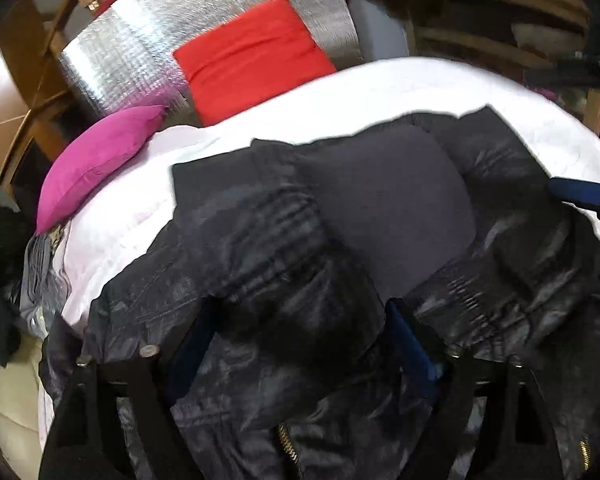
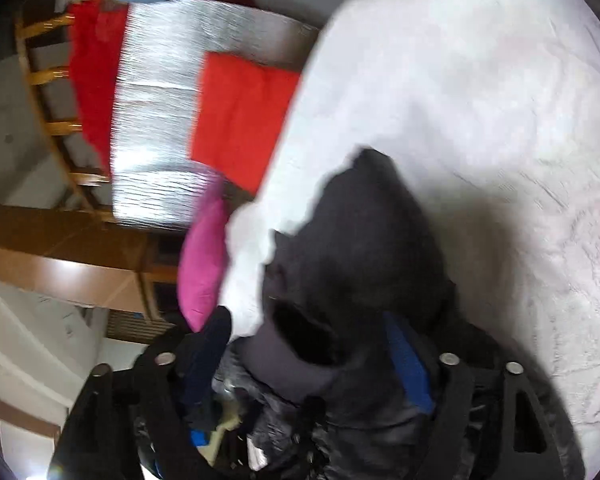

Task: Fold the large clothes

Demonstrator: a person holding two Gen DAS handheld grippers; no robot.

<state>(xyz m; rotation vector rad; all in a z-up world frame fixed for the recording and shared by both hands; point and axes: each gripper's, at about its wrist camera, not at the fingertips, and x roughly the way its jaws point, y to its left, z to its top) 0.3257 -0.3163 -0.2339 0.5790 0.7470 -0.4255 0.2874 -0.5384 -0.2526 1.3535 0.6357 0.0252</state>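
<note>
Both grippers straddle the black jacket (image 1: 340,240) on the white bed cover (image 1: 380,92), left gripper (image 1: 300,344) and right gripper (image 2: 312,360) spread around bunched fabric, probably gathering it for a fold.

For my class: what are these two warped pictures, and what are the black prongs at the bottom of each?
Each picture comes from a wide-angle camera on a hand-held gripper, one per hand. The prongs are its jaws. The left gripper looks over a black padded jacket lying on a white bedcover, with jacket fabric between its jaws. The right gripper has the jacket's edge between its jaws; whether either is pinching is unclear. Behind lie a pink cushion and a red cushion.
</note>
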